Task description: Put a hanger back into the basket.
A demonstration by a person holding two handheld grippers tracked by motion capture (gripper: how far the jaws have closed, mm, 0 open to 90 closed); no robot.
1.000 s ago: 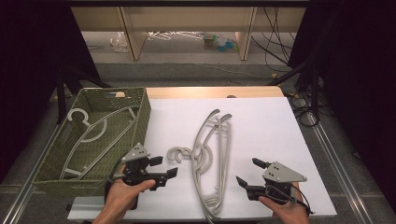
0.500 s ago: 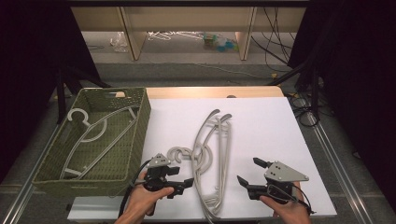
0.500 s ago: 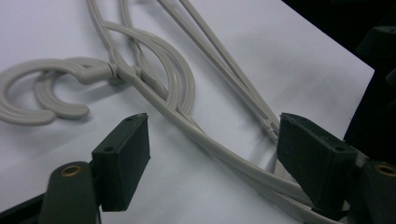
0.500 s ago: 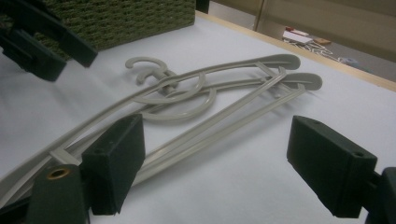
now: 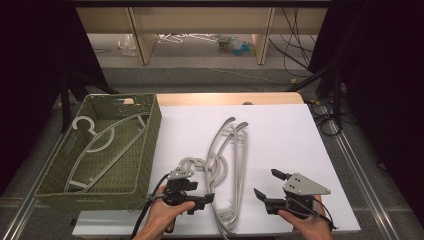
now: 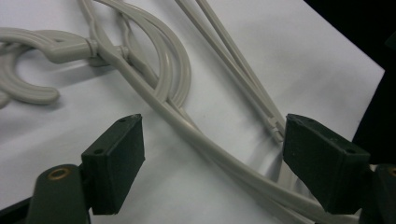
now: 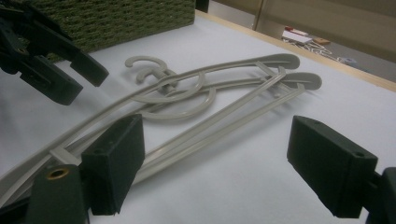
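High view: our left tongs (image 5: 202, 199) have dropped beside the hangers (image 5: 227, 165), jaws just widening, empty; right tongs (image 5: 267, 186) wait wide, ready to grab.

hangers (image 5: 227, 165): stacked so closely that their number cannot be told; lower ends cut off by the bottom edge in the left gripper view
left hand (image 5: 160, 220): forearm cut off at the bottom edge
basket (image 5: 150, 145): near wall hides part of the hanger inside (image 5: 100, 145)
shelf clutter (image 5: 235, 45): too small to identify
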